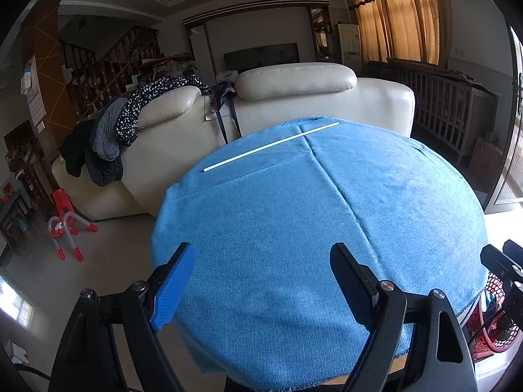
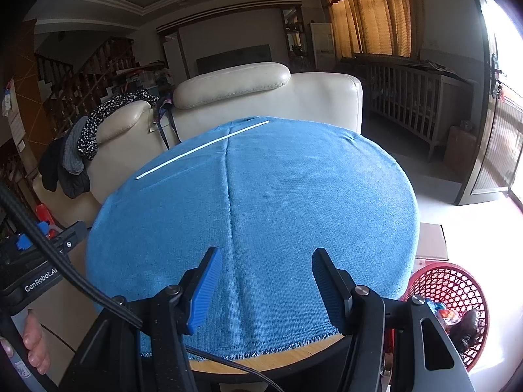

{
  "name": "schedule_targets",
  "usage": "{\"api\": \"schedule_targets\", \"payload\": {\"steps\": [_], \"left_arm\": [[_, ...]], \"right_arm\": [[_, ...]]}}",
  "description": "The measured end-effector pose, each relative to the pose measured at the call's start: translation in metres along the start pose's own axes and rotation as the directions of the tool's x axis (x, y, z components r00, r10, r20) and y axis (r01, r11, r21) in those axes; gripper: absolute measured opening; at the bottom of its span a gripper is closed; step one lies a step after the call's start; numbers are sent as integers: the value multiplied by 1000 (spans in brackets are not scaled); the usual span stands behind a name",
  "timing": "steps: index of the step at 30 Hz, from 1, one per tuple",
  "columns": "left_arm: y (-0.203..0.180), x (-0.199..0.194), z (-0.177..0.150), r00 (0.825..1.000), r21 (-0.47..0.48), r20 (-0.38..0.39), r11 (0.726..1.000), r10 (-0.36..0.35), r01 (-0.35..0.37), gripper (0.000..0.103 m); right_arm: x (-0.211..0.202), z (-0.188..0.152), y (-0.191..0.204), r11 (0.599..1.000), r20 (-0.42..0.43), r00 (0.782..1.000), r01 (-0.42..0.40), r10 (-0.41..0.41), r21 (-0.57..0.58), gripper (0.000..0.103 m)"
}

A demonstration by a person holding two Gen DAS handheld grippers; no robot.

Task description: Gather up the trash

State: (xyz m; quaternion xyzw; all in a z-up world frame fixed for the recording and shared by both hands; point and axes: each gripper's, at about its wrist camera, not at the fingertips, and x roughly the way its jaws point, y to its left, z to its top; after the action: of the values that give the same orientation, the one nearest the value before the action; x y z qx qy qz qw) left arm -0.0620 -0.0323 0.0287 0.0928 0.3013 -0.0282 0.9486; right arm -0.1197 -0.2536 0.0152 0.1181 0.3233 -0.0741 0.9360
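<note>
The only readable text is "GenRobot.AI", partly cut off, in white on the black left gripper body (image 2: pixel 36 281), just left of the blue cloth (image 2: pixel 261 202).

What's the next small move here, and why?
Probably reach the left tool forward toward the thin white stick. It is the only loose item on the blue cloth, lying at the far left. Both tools stand open and empty; the red mesh basket waits at right.
</note>
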Motion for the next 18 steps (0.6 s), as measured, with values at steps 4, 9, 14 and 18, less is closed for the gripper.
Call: {"api": "schedule_targets", "payload": {"steps": [4, 9, 14, 18], "left_arm": [[0, 0, 0, 1000, 2, -3, 1000, 0, 0, 85], [0, 1, 0, 1000, 3, -4, 1000, -1, 1, 85], [0, 1, -1, 1000, 5, -5, 1000, 1, -1, 85], [-1, 2, -1, 1000, 7, -6, 1000, 1, -1, 85]], "right_arm": [[1, -1, -2, 1000, -5, 1000, -2, 2, 5, 62], [1, -1, -1, 1000, -5, 1000, -1, 1, 10, 62], [1, -1, -2, 1000, -5, 1000, -1, 1, 11, 61], [1, 0, -2, 1000, -1, 1000, 0, 0, 15, 62]]}}
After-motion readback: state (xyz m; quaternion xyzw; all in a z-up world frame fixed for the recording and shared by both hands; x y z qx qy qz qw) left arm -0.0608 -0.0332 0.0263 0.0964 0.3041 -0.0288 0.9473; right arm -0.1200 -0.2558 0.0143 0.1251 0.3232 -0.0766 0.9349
